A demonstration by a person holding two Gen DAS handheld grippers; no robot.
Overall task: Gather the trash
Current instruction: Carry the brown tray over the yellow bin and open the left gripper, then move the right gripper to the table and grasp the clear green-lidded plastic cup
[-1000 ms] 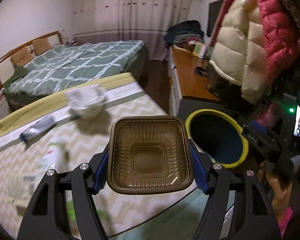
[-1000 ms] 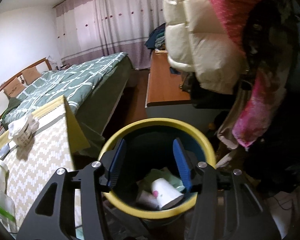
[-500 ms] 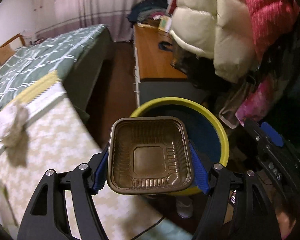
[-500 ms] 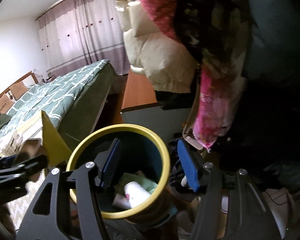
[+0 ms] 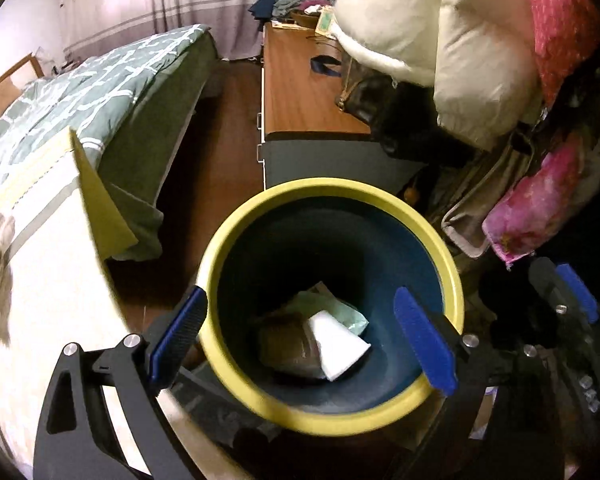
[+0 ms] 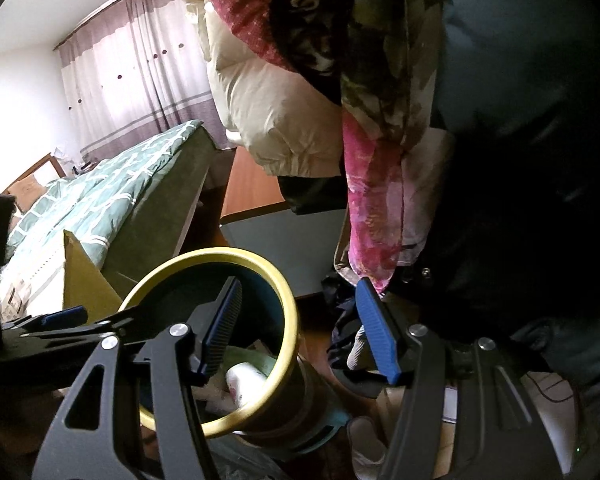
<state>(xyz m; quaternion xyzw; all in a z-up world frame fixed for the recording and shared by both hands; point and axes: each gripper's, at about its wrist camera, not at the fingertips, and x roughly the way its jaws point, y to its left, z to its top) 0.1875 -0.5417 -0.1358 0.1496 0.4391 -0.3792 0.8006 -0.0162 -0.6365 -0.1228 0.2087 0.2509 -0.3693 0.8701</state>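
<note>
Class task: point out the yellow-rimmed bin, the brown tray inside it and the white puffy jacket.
yellow-rimmed bin [image 5: 328, 190], left wrist view, far rim.
brown tray [image 5: 286, 346], left wrist view, its side.
white puffy jacket [image 5: 476, 60], left wrist view, sleeve.

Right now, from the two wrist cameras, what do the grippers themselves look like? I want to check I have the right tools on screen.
Both are the same build. The left gripper has black angular arms with triangular cut-outs, silver round bolts at the joints, and blue ribbed pads on its fingers. The right gripper matches it: black frame, silver bolts, blue ridged pads. No cables, markings or sleeves show.
</note>
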